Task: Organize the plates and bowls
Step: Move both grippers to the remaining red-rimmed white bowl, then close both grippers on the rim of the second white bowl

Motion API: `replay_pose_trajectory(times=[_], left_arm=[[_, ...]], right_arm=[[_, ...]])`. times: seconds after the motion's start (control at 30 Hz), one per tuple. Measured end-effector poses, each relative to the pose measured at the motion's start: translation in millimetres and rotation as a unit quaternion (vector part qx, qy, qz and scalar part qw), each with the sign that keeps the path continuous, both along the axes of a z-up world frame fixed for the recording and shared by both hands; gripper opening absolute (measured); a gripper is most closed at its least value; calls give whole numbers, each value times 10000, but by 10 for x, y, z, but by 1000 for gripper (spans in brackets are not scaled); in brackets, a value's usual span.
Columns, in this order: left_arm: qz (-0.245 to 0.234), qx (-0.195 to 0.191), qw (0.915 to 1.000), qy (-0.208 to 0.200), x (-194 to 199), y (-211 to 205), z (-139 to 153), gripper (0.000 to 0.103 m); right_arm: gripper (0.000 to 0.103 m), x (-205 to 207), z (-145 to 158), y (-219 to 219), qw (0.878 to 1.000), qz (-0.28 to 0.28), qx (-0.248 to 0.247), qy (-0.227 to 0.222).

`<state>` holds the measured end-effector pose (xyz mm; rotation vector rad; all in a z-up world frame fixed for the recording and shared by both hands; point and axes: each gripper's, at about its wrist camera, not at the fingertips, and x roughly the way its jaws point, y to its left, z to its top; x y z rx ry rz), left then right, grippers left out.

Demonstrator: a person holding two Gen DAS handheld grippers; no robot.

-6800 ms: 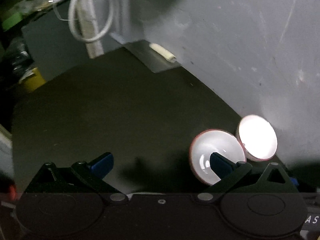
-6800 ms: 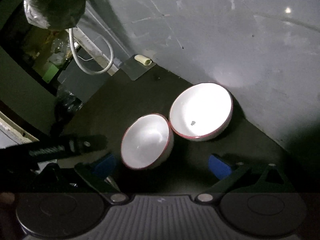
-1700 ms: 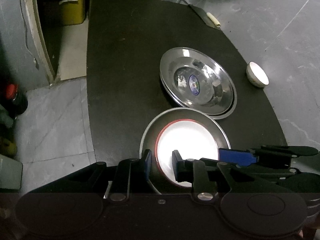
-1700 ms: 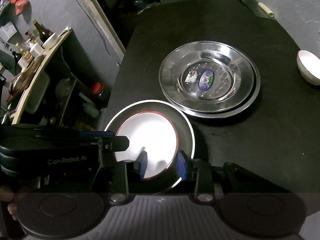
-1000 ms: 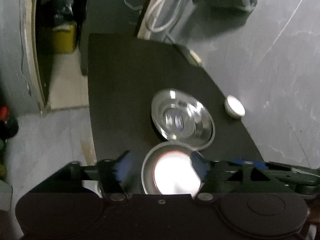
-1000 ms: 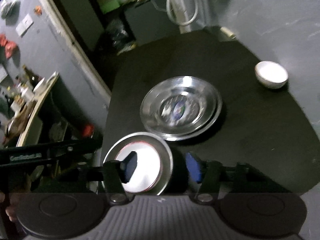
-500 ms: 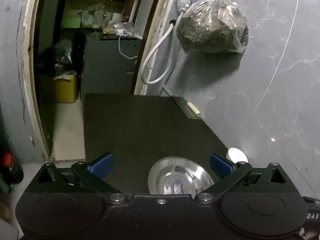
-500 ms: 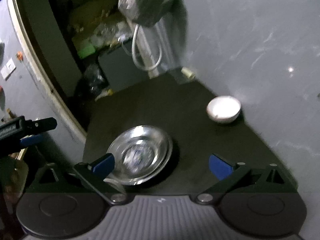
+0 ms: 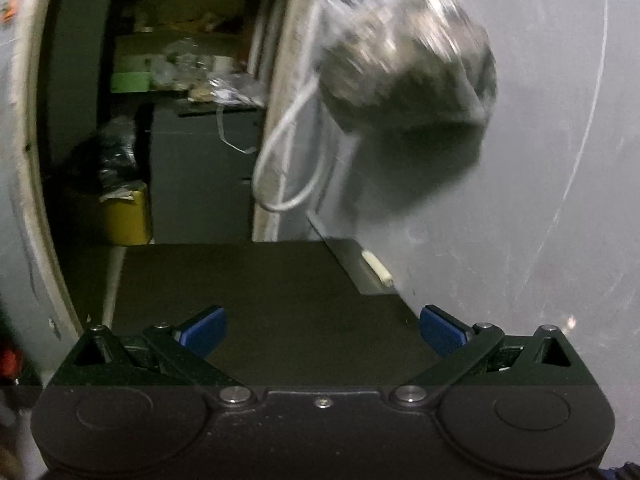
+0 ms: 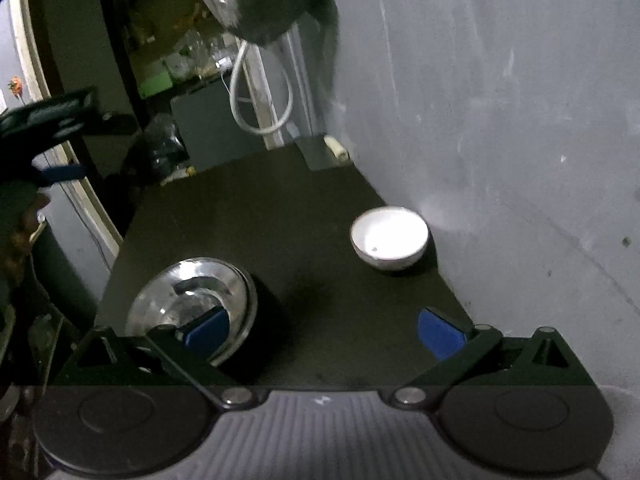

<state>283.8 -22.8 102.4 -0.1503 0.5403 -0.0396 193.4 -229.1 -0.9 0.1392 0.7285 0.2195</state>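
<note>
left claw (image 9: 322,330): standing wide apart, nothing between the blue pads, hanging over bare desk (image 9: 280,280); jaws have just been opening
right claw (image 10: 322,330): also spread wide, gripping nothing; jaws have just been opening here too
white bowl (image 10: 389,238): sitting upright on the desk close to the grey wall (image 10: 500,120), ahead of the right claw and apart from it
steel plates (image 10: 196,300): lying stacked near the desk's left edge, well apart from the white bowl; right claw's left pad is overlapping them in view, contact unclear
left view: showing no plate or bowl, only desk, wall and doorway
plastic bag (image 9: 408,64): hanging on the wall above the desk's far end, blurred
white cable (image 9: 286,160): looping down beside the bag
small pale roll (image 9: 378,270): lying at the far desk corner by the wall
</note>
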Motion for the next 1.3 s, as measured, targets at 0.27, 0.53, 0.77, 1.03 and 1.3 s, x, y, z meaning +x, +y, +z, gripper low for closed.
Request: replay_pose_trajectory(times=[0.27,0.53,0.77,1.03,1.3], left_arm=[[-367,518,9972,394,432,-481,-276,102],[-938,418,9887,1090,721,-703,-609,102],[-1572,534,9760,1413,1021,-983,-912,102],[-2267,549,9585,1637,1321,-1350,-1240,102],[-2466,534,9430,2170,1499,-1463,-1431,87]], right_arm=[[103,454,-364,-136,9962,-381,191,766],[103,694,-493,-118,9916,-695,49,1087],[103,838,-630,-234,9846,-1233,494,1139],[98,918,-725,-339,9751,-2013,783,499],[80,1130,-775,-373,9714,-2197,813,382]])
